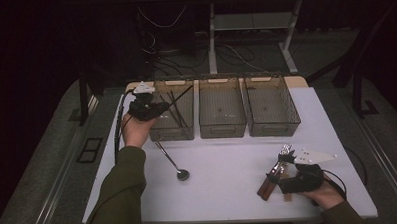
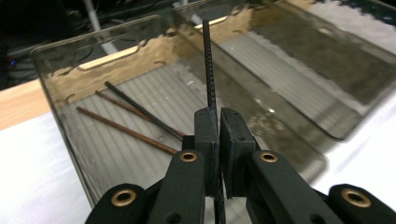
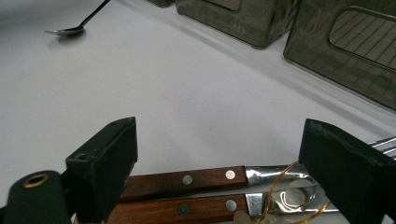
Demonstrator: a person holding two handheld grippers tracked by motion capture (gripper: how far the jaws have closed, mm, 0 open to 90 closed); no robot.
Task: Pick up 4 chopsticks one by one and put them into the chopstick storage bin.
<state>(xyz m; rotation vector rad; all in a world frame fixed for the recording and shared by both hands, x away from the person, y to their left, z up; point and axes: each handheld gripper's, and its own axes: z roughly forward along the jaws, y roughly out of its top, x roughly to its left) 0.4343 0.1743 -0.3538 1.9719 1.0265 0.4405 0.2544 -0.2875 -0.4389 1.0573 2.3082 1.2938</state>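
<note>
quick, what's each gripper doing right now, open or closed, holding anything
left gripper: closed on a thin black chopstick, over the left bin.
right gripper: open, jaws either side of two wooden-handled utensils, not gripping.

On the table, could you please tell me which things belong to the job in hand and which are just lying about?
In hand:
- black chopstick, clamped in the left tongs
- left bin, with chopsticks inside
- two wooden-handled utensils, between the open right tongs

Lying about:
- spoon
- middle bin
- right bin
</note>
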